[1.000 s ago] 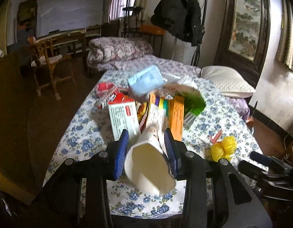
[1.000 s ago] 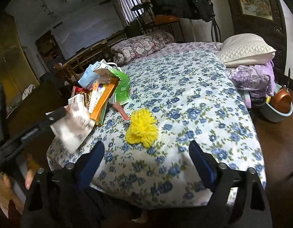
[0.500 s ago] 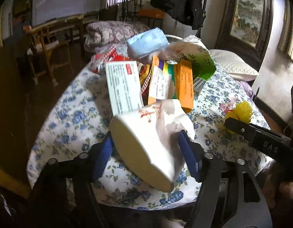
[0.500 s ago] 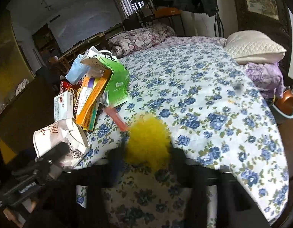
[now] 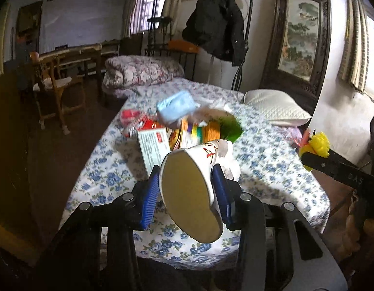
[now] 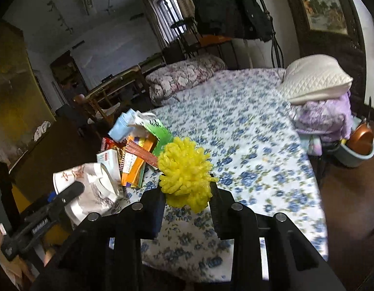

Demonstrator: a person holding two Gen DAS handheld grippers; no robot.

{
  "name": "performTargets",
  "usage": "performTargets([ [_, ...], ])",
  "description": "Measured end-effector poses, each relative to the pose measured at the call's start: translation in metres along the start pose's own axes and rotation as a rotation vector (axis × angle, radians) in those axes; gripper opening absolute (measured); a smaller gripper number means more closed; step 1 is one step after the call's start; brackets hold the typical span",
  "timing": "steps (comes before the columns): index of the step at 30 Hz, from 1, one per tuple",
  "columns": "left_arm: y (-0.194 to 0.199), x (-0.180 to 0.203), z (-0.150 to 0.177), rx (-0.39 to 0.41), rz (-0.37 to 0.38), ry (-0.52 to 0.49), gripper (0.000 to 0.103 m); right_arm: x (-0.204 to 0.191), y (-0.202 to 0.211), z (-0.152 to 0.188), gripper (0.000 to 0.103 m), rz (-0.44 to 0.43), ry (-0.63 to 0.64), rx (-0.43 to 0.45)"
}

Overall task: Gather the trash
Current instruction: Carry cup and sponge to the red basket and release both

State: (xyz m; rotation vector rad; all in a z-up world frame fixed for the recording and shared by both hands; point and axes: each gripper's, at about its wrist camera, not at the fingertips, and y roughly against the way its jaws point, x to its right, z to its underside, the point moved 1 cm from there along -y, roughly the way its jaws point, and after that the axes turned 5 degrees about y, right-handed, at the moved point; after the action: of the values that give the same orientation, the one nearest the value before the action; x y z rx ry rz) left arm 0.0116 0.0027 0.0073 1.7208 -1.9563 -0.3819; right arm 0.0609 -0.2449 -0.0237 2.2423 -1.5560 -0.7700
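Cup (image 5: 194,189) lies sideways between the left gripper's (image 5: 187,191) closing fingers, base toward the camera. Right gripper (image 6: 187,191) clamps a yellow pompom (image 6: 184,169). Both held over the bed's (image 6: 259,145) near edge, remaining trash (image 5: 187,128) beyond.

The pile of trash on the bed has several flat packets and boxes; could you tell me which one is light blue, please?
The soft light-blue packet at the far top of the pile; the white box with a red mark, orange packet and green bag lie nearer.
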Motion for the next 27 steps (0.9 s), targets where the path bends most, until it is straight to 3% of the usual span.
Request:
performTargets([
  [6, 0.035, 0.029, -0.008, 0.045, 0.041, -0.051, 0.044, 0.02, 0.063, 0.007, 0.033, 0.022, -0.024, 0.026],
  [10, 0.061, 0.06, -0.007, 0.045, 0.13, -0.07, 0.044, 0.036, 0.111, 0.019, 0.033, 0.056, -0.034, 0.053],
  [16, 0.095, 0.118, 0.008, -0.007, 0.282, -0.126, 0.044, 0.074, 0.179, 0.067, 0.033, 0.152, -0.033, 0.043],
  [20, 0.109, 0.151, 0.026, -0.068, 0.346, -0.162, 0.044, 0.118, 0.19, 0.111, 0.033, 0.206, -0.08, -0.054],
  [27, 0.109, 0.192, 0.049, -0.129, 0.379, -0.241, 0.044, 0.192, 0.141, 0.198, 0.035, 0.257, -0.226, -0.337],
])
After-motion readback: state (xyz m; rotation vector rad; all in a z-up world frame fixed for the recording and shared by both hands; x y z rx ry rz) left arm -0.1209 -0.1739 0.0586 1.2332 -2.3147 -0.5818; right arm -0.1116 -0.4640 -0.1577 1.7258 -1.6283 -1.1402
